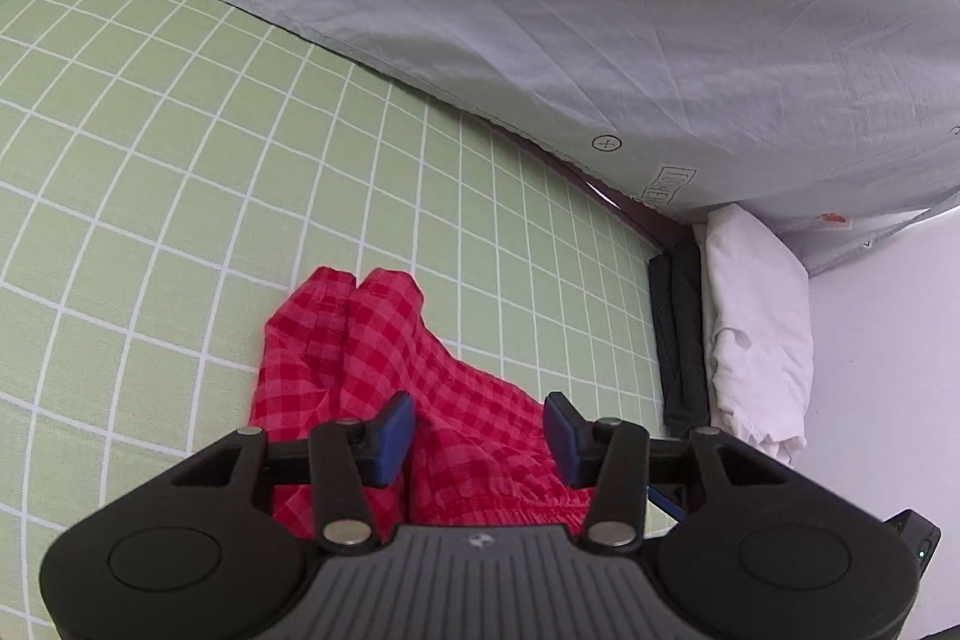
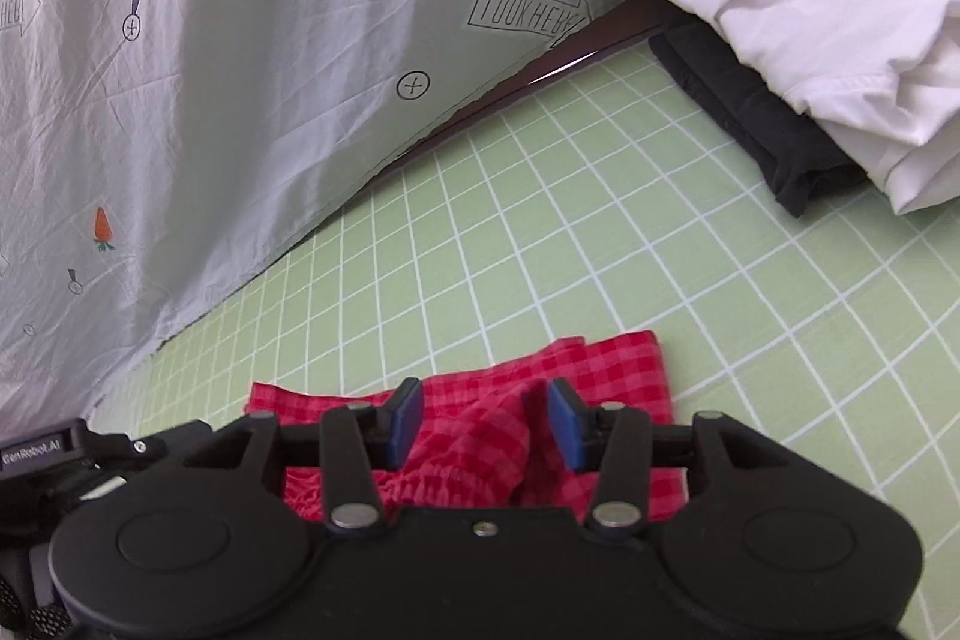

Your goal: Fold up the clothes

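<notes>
Red checked shorts (image 1: pixel 384 370) lie rumpled on the green bed (image 1: pixel 150 172) under both hand-held grippers, left (image 1: pixel 480 436) and right (image 2: pixel 486 424), jaws apart and empty; pinching one layer could drag them crooked.

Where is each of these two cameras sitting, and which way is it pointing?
Left wrist view: sits on the left gripper, looking forward along its open blue-padded fingers over the red checked cloth garment toward the grey printed sheet; no hand shows.
Right wrist view: sits on the right gripper, open above the same garment, facing the folded white cloth and folded black cloth; the other device's edge shows at lower left.
Shared: garment, green grid-patterned bedsheet, grey sheet, both folded cloths.
</notes>
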A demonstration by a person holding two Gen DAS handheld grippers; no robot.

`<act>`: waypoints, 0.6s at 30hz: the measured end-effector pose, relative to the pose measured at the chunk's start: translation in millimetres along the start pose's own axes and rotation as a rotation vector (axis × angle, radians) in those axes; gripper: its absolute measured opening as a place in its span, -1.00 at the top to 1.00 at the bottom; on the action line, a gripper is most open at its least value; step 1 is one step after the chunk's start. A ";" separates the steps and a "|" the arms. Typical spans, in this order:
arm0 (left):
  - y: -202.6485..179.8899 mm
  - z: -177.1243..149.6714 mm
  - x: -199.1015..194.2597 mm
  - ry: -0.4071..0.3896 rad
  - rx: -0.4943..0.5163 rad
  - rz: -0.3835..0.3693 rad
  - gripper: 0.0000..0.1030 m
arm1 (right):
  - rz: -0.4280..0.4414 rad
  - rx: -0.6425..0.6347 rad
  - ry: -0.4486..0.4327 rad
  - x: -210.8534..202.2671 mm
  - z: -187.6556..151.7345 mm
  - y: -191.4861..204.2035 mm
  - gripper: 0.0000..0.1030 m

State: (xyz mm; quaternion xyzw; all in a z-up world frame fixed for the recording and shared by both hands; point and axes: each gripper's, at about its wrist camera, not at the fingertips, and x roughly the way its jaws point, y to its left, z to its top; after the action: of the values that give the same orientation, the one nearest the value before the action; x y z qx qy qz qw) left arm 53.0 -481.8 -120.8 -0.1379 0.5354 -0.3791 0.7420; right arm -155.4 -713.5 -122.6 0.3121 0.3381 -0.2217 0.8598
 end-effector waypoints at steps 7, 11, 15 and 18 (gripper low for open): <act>7.1 -22.2 -16.6 0.003 0.102 0.138 0.03 | -0.177 -0.193 0.030 -6.7 -30.2 6.2 -0.52; 11.6 -38.2 -20.9 0.032 0.117 0.171 0.03 | -0.209 -0.246 0.028 -14.5 -42.2 7.4 -0.55; 14.6 -47.7 -24.6 0.054 0.127 0.193 0.03 | -0.203 -0.233 0.003 -23.5 -42.8 6.8 -0.58; 11.5 -53.5 -20.8 0.087 0.175 0.224 0.02 | -0.214 -0.244 0.025 -23.3 -46.7 6.4 -0.59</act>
State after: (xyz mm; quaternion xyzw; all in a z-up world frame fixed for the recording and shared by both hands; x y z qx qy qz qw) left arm 6.7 -448.5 -134.2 0.0044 0.5442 -0.3450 0.7648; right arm -188.0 -673.0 -130.3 0.1701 0.4043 -0.2654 0.8586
